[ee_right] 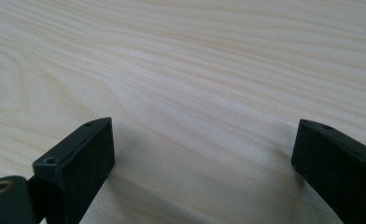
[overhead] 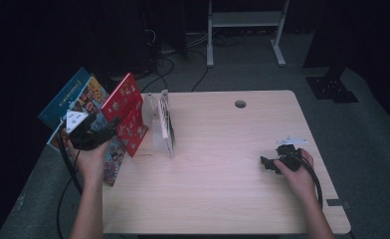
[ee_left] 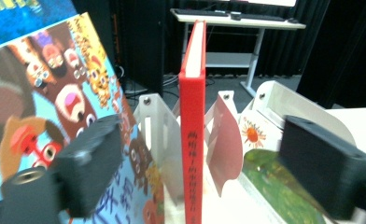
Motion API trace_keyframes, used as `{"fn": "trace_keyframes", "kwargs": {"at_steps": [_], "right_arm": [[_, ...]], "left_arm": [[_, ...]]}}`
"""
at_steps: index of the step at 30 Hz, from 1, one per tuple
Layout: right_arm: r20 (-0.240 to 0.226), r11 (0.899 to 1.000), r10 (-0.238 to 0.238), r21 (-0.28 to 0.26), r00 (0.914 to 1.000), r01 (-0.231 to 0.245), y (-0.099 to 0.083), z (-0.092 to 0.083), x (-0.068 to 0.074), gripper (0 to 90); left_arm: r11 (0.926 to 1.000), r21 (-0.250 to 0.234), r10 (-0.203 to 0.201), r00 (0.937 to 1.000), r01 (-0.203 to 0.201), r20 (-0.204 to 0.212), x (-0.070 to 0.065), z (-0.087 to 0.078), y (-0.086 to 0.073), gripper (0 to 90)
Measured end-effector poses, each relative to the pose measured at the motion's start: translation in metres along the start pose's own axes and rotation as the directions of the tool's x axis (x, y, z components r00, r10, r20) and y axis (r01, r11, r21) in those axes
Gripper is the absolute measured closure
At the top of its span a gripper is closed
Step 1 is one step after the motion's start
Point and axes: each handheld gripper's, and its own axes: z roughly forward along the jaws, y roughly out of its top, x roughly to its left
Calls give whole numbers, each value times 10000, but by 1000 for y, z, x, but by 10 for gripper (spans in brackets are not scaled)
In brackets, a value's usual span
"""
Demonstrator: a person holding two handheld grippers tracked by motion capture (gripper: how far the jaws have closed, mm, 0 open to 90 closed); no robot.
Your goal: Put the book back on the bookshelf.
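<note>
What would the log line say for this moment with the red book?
left gripper: open, jaws either side of red book | red book: upright in white rack | right gripper: open, over table

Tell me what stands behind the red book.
Behind the red book in the left gripper view stands a white rack divider, with a dark floor and a white desk beyond. The book's spine hides the rack's base.
</note>
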Motion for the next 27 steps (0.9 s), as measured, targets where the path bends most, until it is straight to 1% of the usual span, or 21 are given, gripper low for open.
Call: {"fn": "trace_keyframes", "kwargs": {"at_steps": [3,6,9,13,16,18,20,27], "right_arm": [[-1,10000,0,2,10000,0,0,0,0,51],[-2,10000,1,0,10000,-1,0,0,0,51],[-2,10000,2,1,10000,-2,0,0,0,51],[-3,10000,0,1,10000,0,0,0,0,51],[-2,10000,2,1,10000,-2,0,0,0,51],[-3,10000,3,-1,10000,-3,0,0,0,51],[-2,10000,2,-1,10000,-2,0,0,0,51],[-2,10000,-1,1,10000,1,0,0,0,51]], "left_arm": [[10000,42,24,9999,-25,136,-2,-5,-2,66],[9999,68,91,9997,-93,213,-7,-10,-3,32],[9999,108,52,9996,-55,293,-11,-15,-5,16],[9998,133,133,9990,-138,420,-16,-23,-9,15],[9998,178,53,9980,-65,636,-20,-29,-13,3],[9995,220,191,9979,-205,621,-23,-32,-14,3],[9994,276,193,9977,-211,657,-26,-35,-16,3],[9991,205,363,9960,-381,821,-37,-48,-20,3]]}}
